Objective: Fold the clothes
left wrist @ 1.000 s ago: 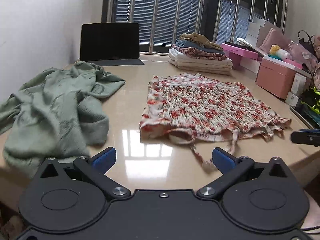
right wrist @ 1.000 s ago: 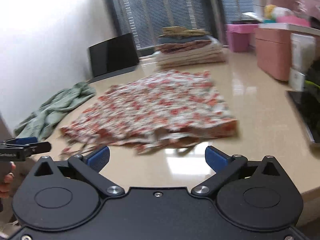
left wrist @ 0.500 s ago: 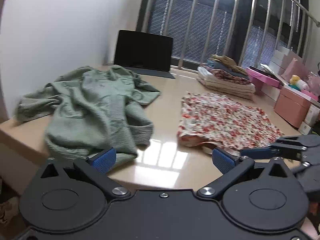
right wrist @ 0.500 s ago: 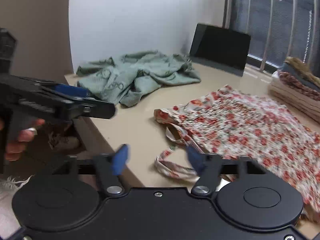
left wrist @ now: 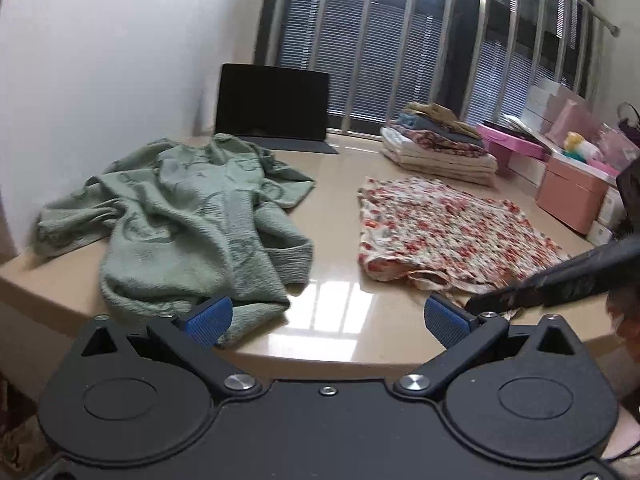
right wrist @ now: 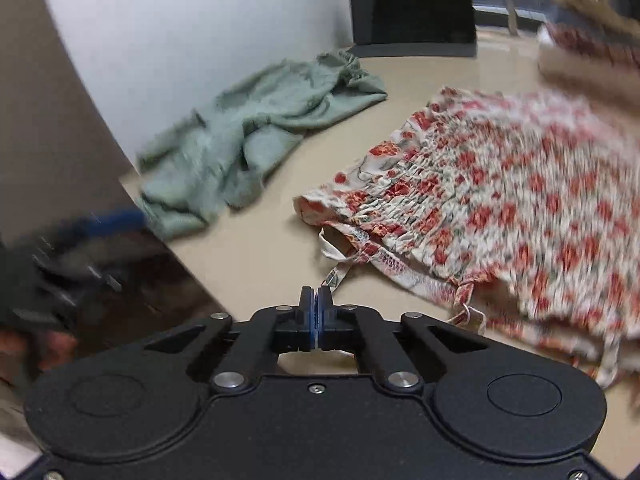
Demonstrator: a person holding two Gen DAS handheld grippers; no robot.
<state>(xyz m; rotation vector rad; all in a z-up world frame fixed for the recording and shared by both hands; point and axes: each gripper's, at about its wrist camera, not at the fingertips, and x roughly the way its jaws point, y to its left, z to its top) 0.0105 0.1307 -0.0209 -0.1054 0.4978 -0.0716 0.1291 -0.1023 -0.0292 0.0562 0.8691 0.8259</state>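
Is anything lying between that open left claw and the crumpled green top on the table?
Nothing visible does. The left claw hangs open at the table's near edge, and the green top's hem lies right at its left pad. The flowered garment sits off to the right, apart.

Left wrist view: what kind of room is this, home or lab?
Most likely a home room. A glossy beige table stands by a barred window with blinds, carrying a folded laundry stack, a dark tablet screen and pink storage boxes.

Window daylight, glare on the table (left wrist: 336,300), motion blur, fisheye edges.
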